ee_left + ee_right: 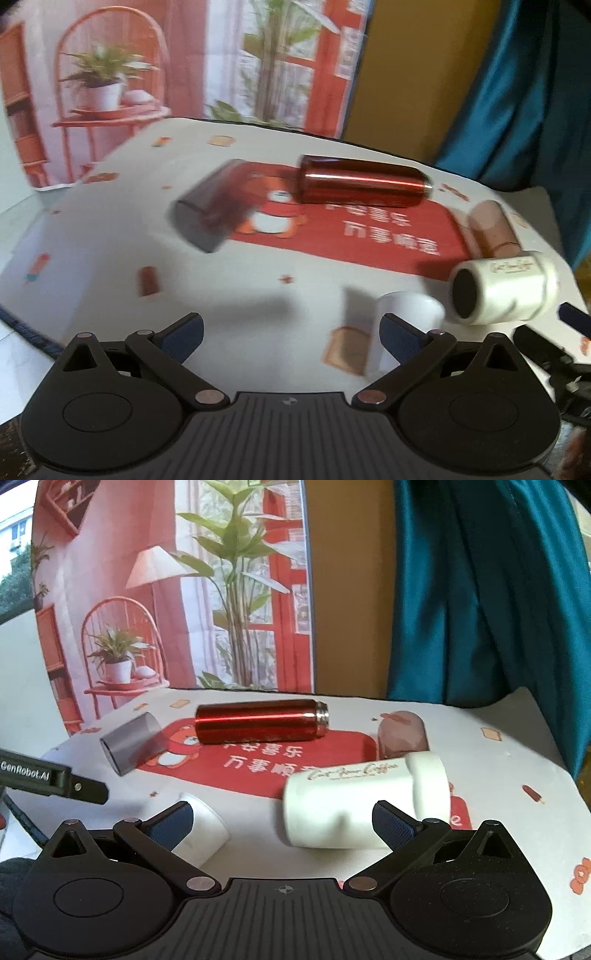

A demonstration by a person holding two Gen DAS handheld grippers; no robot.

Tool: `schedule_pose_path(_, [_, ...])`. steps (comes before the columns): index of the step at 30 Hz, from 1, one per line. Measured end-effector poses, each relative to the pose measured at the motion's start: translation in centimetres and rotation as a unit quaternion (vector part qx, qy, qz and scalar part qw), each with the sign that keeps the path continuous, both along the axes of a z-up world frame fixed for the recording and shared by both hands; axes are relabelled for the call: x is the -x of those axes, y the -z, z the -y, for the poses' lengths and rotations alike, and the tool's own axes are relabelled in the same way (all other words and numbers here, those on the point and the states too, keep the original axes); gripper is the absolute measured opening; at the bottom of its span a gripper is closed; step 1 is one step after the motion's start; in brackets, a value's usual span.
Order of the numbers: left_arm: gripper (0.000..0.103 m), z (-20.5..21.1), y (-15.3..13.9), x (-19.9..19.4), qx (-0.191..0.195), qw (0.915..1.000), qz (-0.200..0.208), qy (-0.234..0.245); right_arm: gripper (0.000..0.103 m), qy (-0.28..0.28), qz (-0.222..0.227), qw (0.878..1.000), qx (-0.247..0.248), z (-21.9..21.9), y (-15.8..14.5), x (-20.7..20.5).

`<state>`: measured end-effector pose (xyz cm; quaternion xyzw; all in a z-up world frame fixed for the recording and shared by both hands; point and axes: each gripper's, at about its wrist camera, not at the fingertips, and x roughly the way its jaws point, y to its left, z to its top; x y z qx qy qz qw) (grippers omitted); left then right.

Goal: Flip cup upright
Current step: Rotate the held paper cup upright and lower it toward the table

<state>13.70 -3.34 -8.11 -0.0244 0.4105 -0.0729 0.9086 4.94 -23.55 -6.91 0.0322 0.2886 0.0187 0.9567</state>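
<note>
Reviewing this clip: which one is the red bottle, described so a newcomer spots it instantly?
Start at the big red mat printed with white characters in the middle of the table. Along the mat's far edge lies the red bottle on its side. It alone is glossy metallic red with a silver threaded neck; its neighbours are a grey cup, a pink cup and two white cups.

"GenRobot.AI" stands in white on the left tool (51, 777). The red mat (258, 771) carries white Chinese characters, "万事顺" legible. Gold script on the white cup (347, 805) is unreadable.
</note>
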Motion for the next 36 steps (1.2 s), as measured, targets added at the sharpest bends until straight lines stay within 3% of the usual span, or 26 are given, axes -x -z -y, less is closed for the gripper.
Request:
schedule_pose_path(7, [0.096, 5.9, 1.5, -1.2, -0.003, 0.9942, -0.005, 0.108, 0.103, 0.051, 0.009, 0.999, 0.0, 2.2, -0.2, 0.4])
schedule_pose_path(9, [0.088, 7.0, 2.1, -1.5, 0.002, 0.9922, -0.016, 0.123, 0.103, 0.063, 0.009, 0.998, -0.004, 3.0, -0.1, 0.5])
schedule_pose_path(14, [0.082, 9.1, 3.8, -2.5, 0.029, 0.9851, -0.052, 0.161, 0.103, 0.083, 0.006, 0.997, -0.006, 4.0, 0.2, 0.4])
schedule_pose_path(20, [0.061, 11.2, 4.9, -1.6, -0.001, 0.9762, -0.053, 0.21, 0.103, 0.088, 0.005, 0.996, -0.006, 4.1, 0.4, 0.3])
schedule_pose_path(24, [0.061, 10.1, 4.8, -1.2, 0.007, 0.9797, -0.035, 0.197, 0.103, 0.085, 0.003, 0.996, -0.002, 3.9, 0.4, 0.3])
schedule_pose_path(28, [0.061, 7.3, 3.9, -0.7, 0.005, 0.9881, 0.009, 0.154, 0.103, 0.083, 0.001, 0.997, -0.003, 3.8, 0.4, 0.2])
schedule_pose_path(32, [0.06, 2.9, 3.5, -0.2, -0.003, 0.9955, 0.056, 0.076, 0.103, 0.075, -0.005, 0.997, 0.0, 3.2, 0.6, 0.0])
schedule_pose_path(36, [0.06, -0.8, 4.2, -0.3, -0.024, 0.9962, 0.082, -0.012, 0.103, 0.06, -0.013, 0.998, 0.007, 1.9, 1.0, -0.4])
